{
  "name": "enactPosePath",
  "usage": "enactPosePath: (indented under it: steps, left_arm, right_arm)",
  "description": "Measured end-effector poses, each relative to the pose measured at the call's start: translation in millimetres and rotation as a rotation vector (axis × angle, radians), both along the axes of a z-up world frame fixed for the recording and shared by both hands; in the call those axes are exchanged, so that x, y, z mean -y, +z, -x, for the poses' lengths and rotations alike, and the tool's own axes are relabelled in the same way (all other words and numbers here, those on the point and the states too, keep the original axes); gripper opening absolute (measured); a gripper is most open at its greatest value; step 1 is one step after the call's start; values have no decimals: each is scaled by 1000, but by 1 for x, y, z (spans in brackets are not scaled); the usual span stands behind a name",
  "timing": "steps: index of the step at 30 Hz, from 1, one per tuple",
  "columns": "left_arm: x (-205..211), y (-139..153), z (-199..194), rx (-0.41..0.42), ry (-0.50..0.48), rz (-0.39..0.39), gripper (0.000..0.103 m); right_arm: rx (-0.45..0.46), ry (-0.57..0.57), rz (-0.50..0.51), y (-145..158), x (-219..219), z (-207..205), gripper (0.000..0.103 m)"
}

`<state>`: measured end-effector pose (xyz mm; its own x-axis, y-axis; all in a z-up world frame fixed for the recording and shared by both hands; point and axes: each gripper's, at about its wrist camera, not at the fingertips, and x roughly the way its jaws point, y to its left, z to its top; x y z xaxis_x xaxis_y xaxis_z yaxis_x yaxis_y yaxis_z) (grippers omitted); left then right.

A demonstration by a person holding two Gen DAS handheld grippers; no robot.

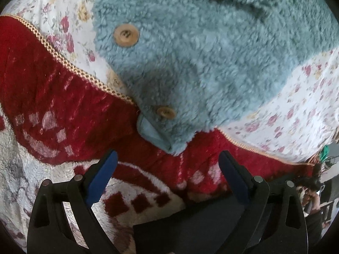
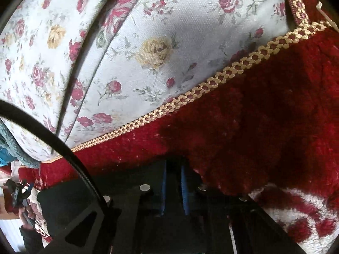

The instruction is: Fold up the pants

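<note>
The black pants (image 1: 190, 226) lie on a red and white plush blanket (image 1: 63, 110), low in the left wrist view, under my left gripper (image 1: 167, 158). That gripper is open, its blue pads wide apart and empty. In the right wrist view my right gripper (image 2: 173, 169) is shut on black pants fabric (image 2: 70, 194), which fills the space between the blue pads (image 2: 185, 190) and spreads to the lower left.
A fluffy blue-green jacket (image 1: 201, 48) with wooden buttons (image 1: 126, 35) lies just ahead of the left gripper. Floral sofa cushions (image 2: 137, 48) stand behind the blanket's gold braid edge (image 2: 190, 95). A black cable (image 2: 53, 135) crosses the right view.
</note>
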<state>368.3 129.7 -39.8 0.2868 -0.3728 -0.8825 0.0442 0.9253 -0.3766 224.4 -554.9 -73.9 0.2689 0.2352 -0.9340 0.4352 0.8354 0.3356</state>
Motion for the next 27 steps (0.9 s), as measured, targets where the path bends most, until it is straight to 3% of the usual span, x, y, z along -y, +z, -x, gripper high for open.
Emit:
enactPosePath:
  steps: [4,8,14,25,26,27]
  left_arm:
    - [-13,-16,9,-112,4,6,77]
    - [-36,-30,25,-224,15,98,54]
    - [-40,-25,40,-205,-21,340,54]
    - [-10,-34,59,-222,-78,328,54]
    - [-5,-35,59,-212,-78,314,39]
    - [-4,-34,59,-206,-78,298,14]
  right_arm:
    - [2,13,15,-5,-11,13,11]
    - [3,7,14,-6,-23,21,11]
    - [6,-12,14,-14,-22,18,12]
    - [5,-21,15,-3,-11,6,12]
    - [5,-20,18,-2,-11,6,12]
    - [6,-20,21,-2,-12,6,12]
